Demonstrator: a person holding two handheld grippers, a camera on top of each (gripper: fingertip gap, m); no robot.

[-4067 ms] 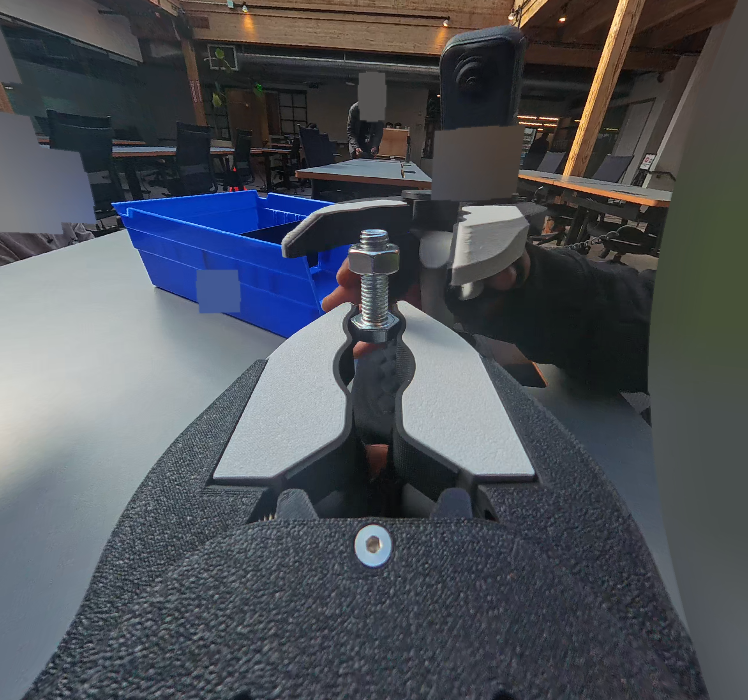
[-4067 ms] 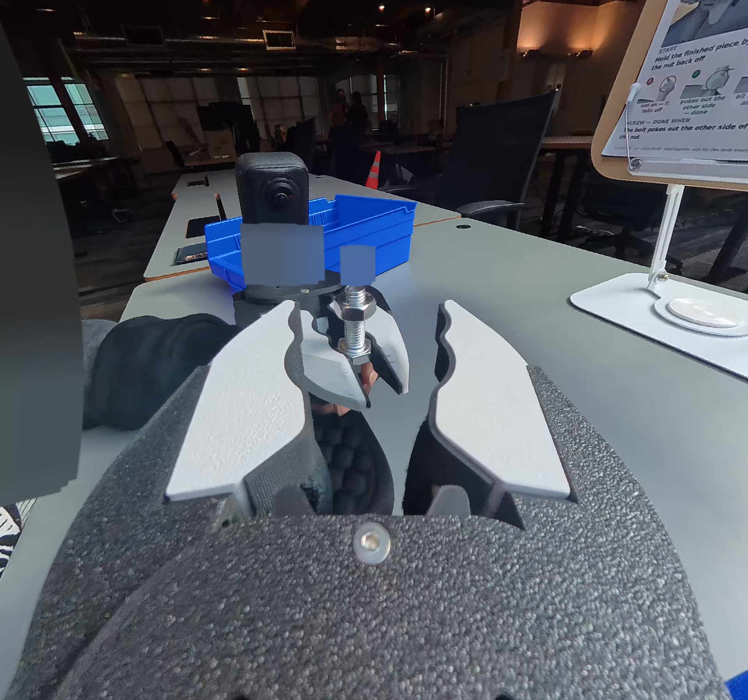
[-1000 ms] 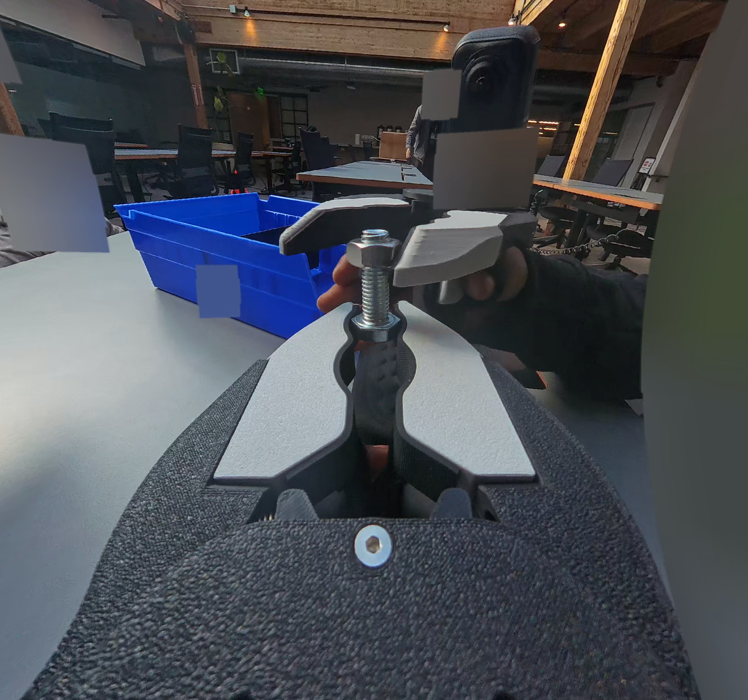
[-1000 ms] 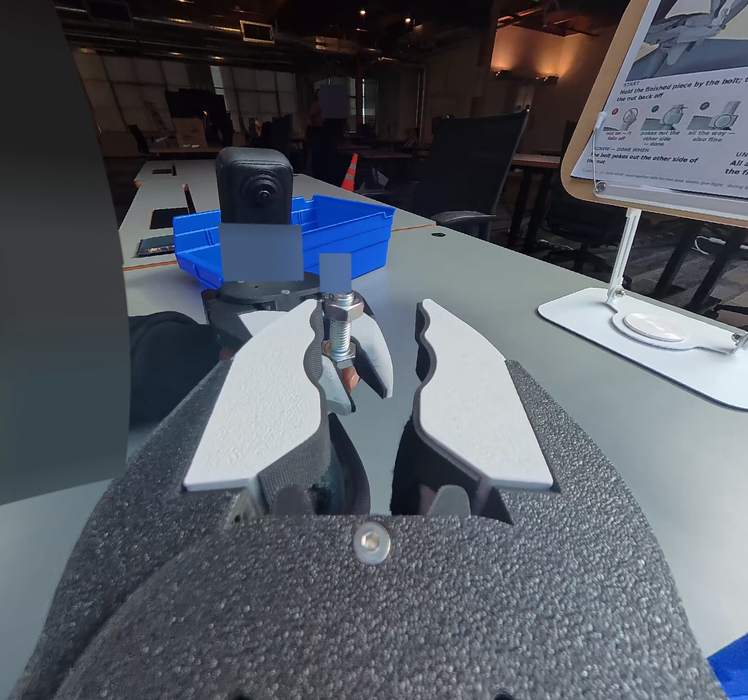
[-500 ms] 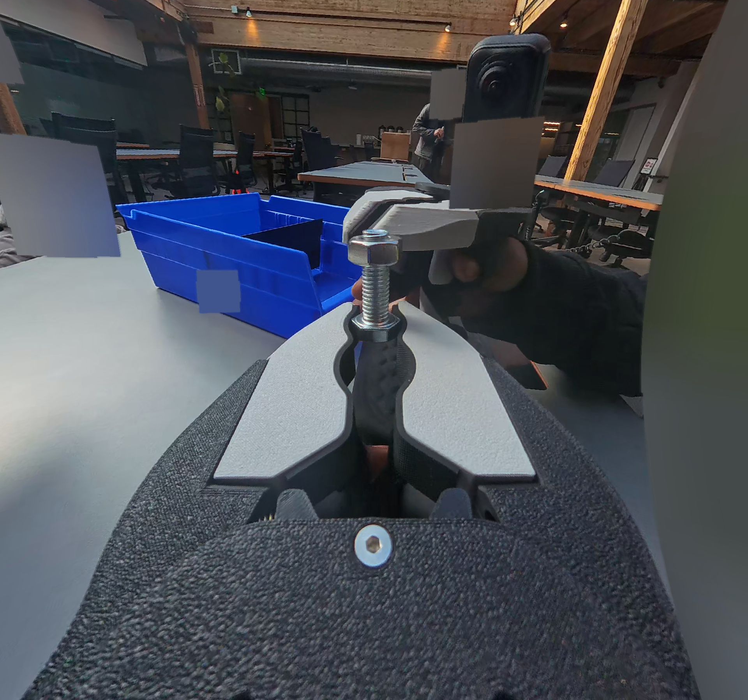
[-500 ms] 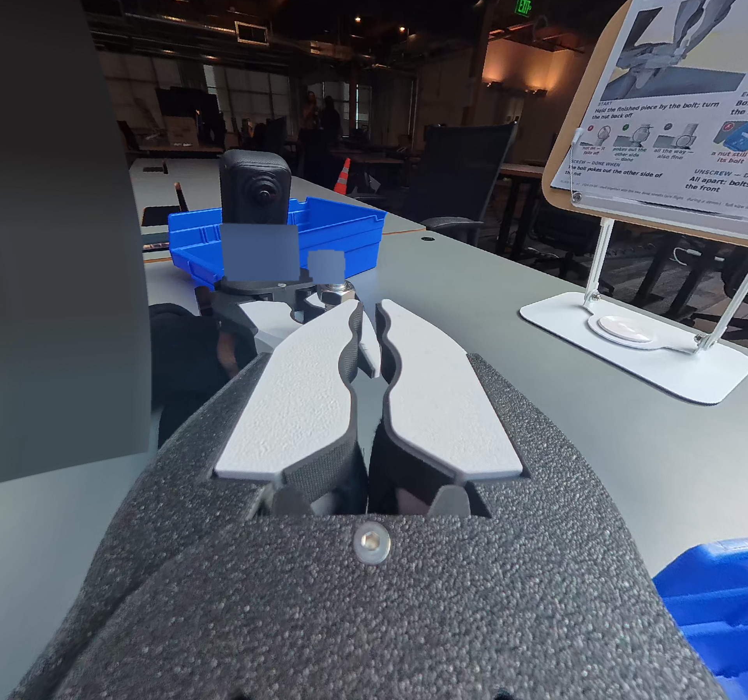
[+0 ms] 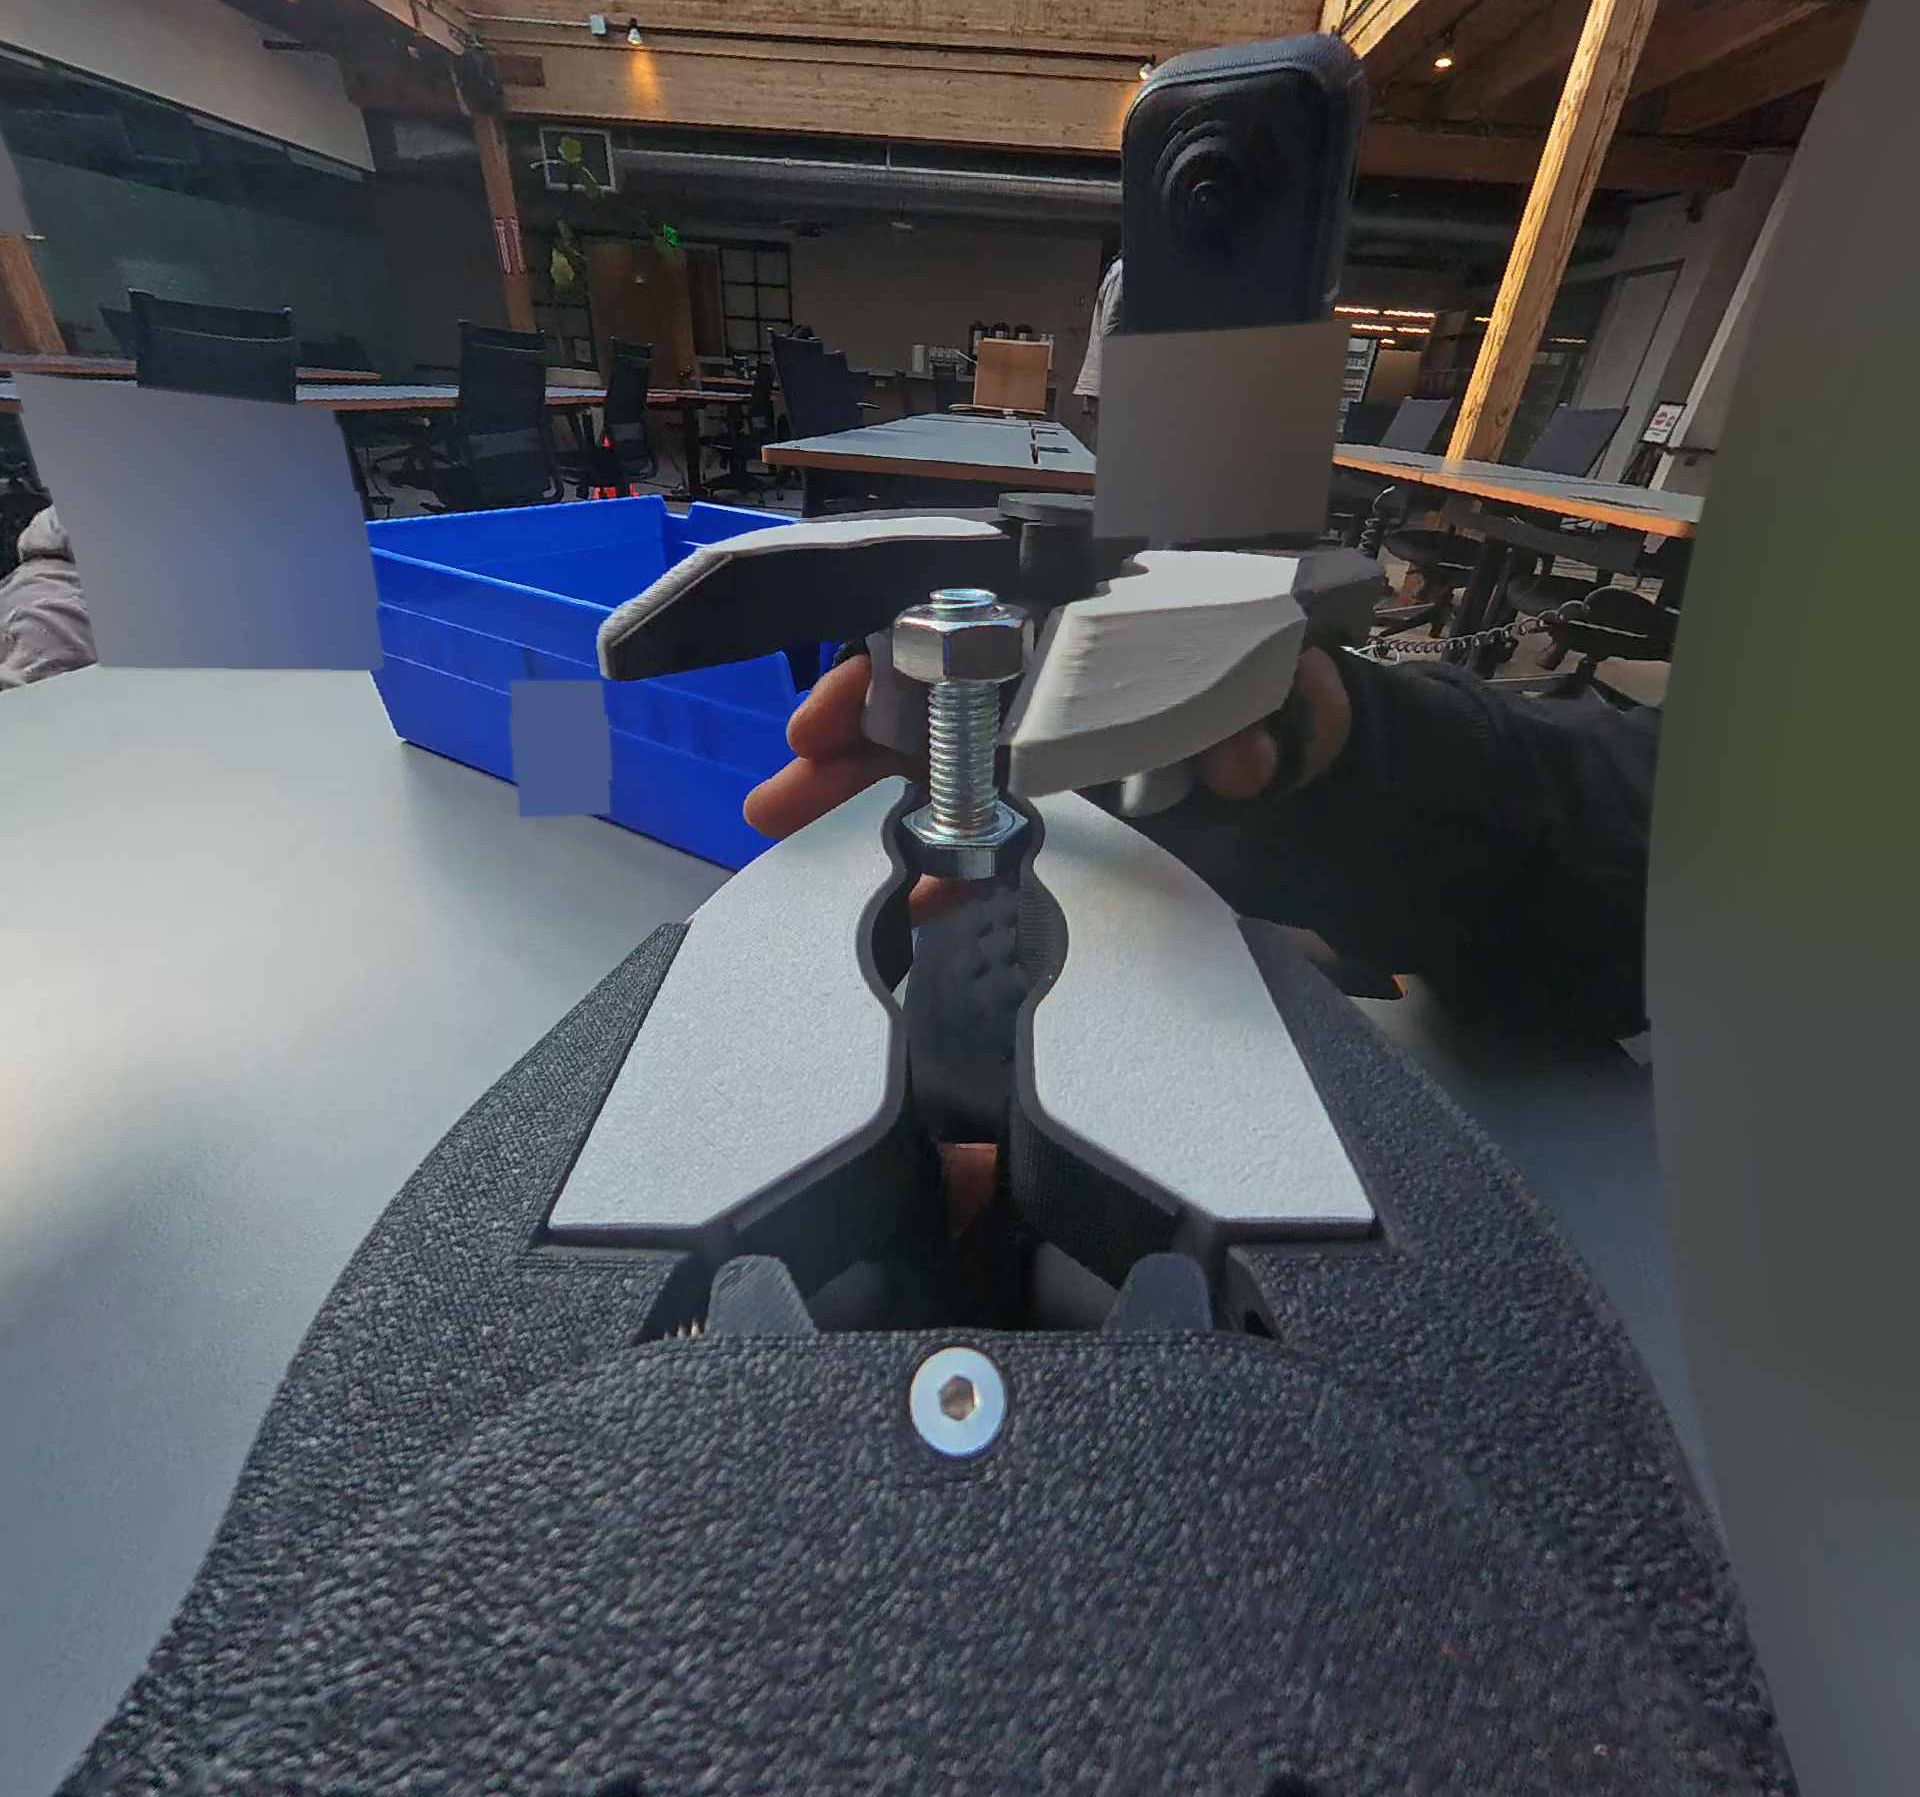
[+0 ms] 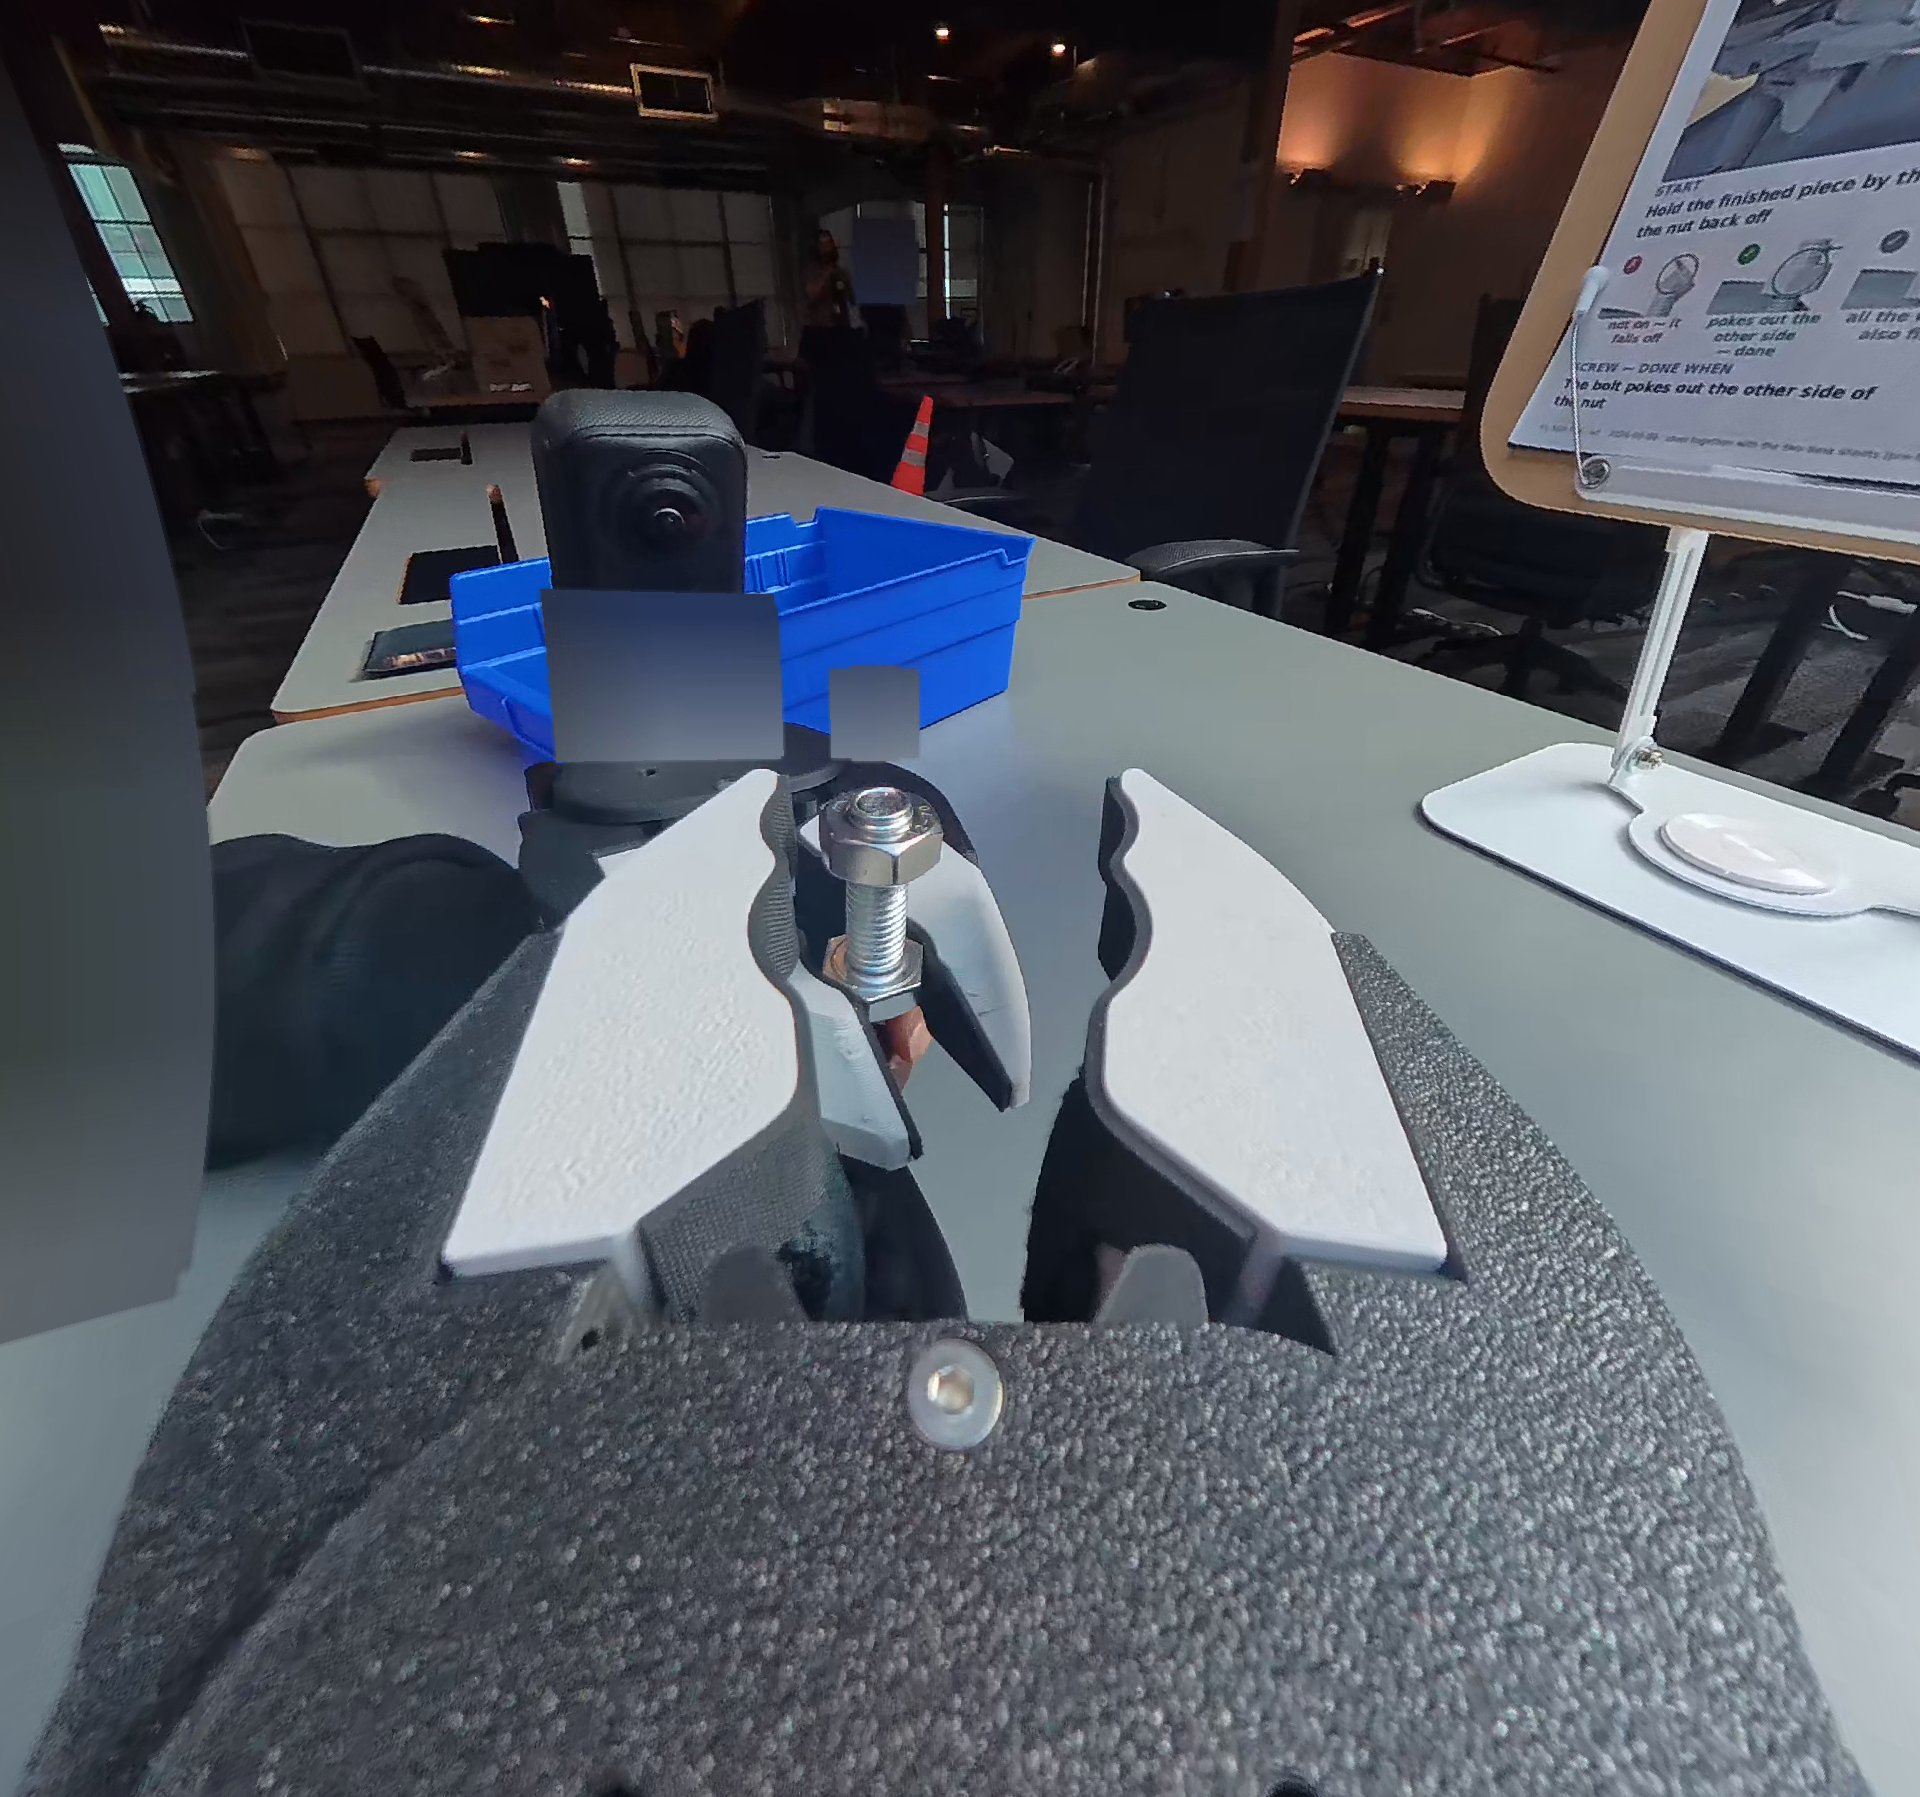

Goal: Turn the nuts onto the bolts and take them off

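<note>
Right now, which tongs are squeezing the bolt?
The left tongs: shut on the bolt's head. The right tongs are spread open around the nut, not touching it.

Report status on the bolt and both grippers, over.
Left gripper shut on bolt head, shank upright. Right gripper open, straddling the nut at the tip. Nothing in the way.

A grey table (image 8: 1299, 812) carries a blue bin (image 8: 904, 604) and a white stand base (image 8: 1538, 812).
</note>
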